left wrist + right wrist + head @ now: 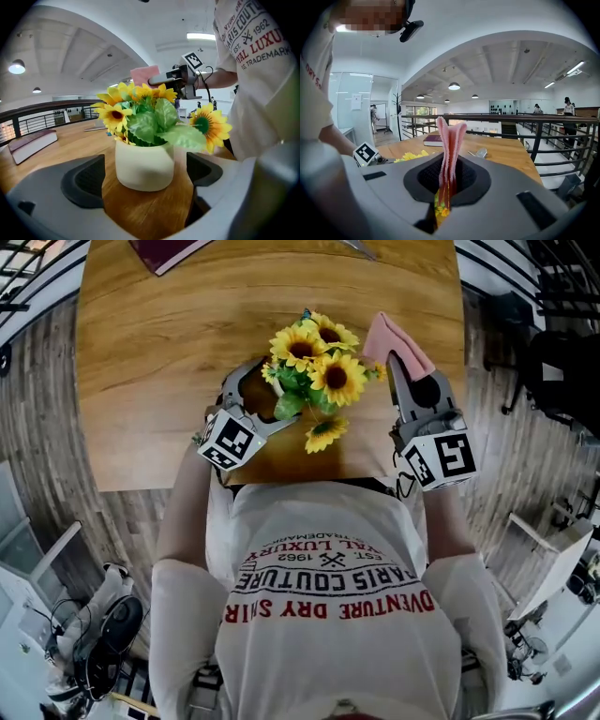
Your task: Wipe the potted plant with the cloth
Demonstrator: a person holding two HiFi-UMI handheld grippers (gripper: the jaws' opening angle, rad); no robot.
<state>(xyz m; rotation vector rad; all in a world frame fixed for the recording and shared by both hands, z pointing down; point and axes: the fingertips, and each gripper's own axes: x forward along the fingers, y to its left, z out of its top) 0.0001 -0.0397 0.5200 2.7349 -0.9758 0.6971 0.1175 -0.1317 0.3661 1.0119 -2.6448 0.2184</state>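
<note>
The potted plant, yellow sunflowers with green leaves in a cream pot, stands near the front edge of the wooden table. My left gripper is open at table height with the pot between its jaws; neither dark pad touches it. My right gripper is to the right of the flowers and shut on the pink cloth. The folded cloth stands upright out of its jaws. From the left gripper view, the cloth shows behind the blooms.
A dark red book lies at the table's far edge and a small metal object near it. The person's body is right against the table's front edge. A black railing runs past the far side.
</note>
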